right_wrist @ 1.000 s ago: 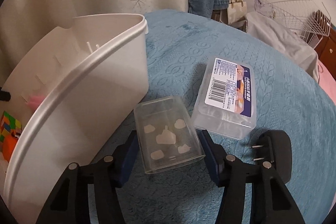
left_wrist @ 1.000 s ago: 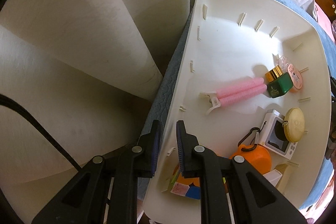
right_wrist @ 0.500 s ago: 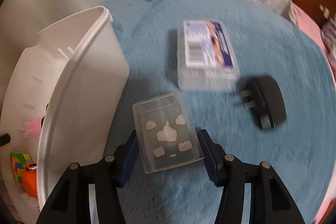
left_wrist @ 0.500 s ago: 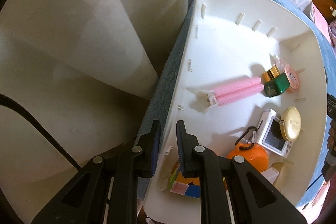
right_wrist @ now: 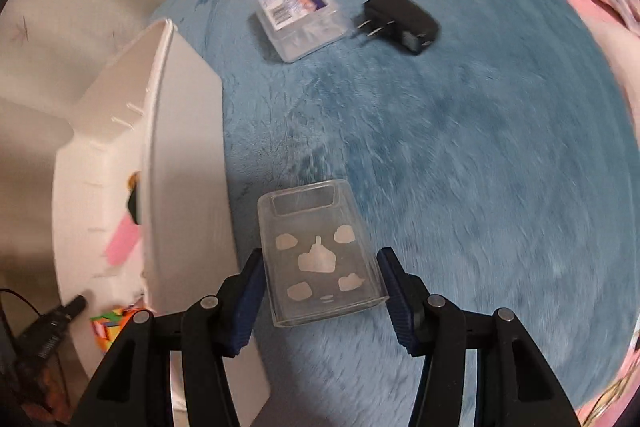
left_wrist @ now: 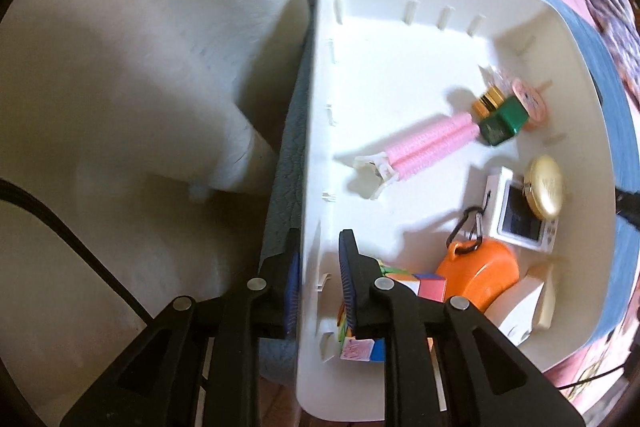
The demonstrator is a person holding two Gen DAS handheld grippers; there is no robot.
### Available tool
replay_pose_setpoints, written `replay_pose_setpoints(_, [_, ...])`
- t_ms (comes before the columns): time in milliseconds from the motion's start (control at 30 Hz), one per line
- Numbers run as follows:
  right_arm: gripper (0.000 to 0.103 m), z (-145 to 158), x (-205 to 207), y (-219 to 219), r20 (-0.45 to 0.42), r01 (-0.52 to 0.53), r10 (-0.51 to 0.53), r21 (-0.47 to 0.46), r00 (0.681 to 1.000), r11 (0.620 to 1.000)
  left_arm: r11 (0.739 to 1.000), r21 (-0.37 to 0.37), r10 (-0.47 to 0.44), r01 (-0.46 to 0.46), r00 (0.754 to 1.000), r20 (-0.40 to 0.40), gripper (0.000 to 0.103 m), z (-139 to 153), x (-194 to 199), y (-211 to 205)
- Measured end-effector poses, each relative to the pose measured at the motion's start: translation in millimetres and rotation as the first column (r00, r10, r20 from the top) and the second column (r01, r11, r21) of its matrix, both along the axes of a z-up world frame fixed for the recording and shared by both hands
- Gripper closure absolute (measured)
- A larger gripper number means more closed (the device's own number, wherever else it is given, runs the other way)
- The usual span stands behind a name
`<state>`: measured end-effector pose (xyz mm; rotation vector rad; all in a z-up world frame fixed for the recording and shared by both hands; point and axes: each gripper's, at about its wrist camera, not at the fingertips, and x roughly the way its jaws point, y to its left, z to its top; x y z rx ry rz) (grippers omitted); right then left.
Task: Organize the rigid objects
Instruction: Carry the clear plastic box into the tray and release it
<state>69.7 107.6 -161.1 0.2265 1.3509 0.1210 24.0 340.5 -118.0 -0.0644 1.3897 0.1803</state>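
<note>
The clear plastic case (right_wrist: 320, 255) with pale printed shapes hangs between the jaws of the right gripper (right_wrist: 320, 301), both pads against its long sides, lifted above the blue blanket (right_wrist: 480, 187) and just beside the outer wall of the white bin (left_wrist: 400, 75). The left gripper (left_wrist: 318, 291) straddles that bin's near wall, jaws having just eased a little apart yet close to the rim; whether the pads press it I cannot tell. The sorting looks well advanced: inside the bin, ahead of the left jaws, lie one pink hair roller (left_wrist: 428, 143), one green gold-capped bottle (left_wrist: 500, 119), one pink disc (left_wrist: 528, 99), one gold compact (left_wrist: 546, 187), one small white gadget (left_wrist: 520, 215), one orange carabiner pouch (left_wrist: 480, 275), one puzzle cube (left_wrist: 400, 287) and a white box (left_wrist: 528, 307). Left outside, far ahead of the right jaws, are one labelled clear box (right_wrist: 300, 19) and one black plug adapter (right_wrist: 404, 23).
</note>
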Motion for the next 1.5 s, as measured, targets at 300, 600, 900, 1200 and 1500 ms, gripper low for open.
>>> replay_pose_setpoints(300, [0.047,59.1,-23.0,9.1,0.151,0.075,-0.077,0.019,0.985,0.997,0.996,-0.083,-0.044,0.040,0.998,-0.044,0.084,-9.2,-1.3,9.8])
replay_pose_setpoints(600, [0.047,104.6,-40.9,45.2,0.291,0.053,-0.063,0.041,0.955,0.998,0.987,-0.106,-0.124,0.117,0.990,-0.060,0.084,-13.4,-1.1,11.6])
replay_pose_setpoints(900, [0.047,111.6,-44.5,96.3,0.324,-0.051,0.024,0.073,0.946,0.996,0.984,-0.112,-0.149,0.141,0.987,-0.063,0.084,-19.4,9.5,7.3])
replay_pose_setpoints(1200, [0.042,78.1,-36.1,123.3,0.218,-0.122,0.094,0.119,0.971,0.985,0.988,-0.115,-0.110,0.104,0.993,-0.053,0.084,-17.2,9.4,7.3])
replay_pose_setpoints(1500, [0.034,67.6,-23.5,104.2,0.158,-0.122,0.102,0.127,0.982,0.984,0.995,-0.101,-0.034,0.029,0.998,-0.054,0.084,-18.2,9.0,13.4])
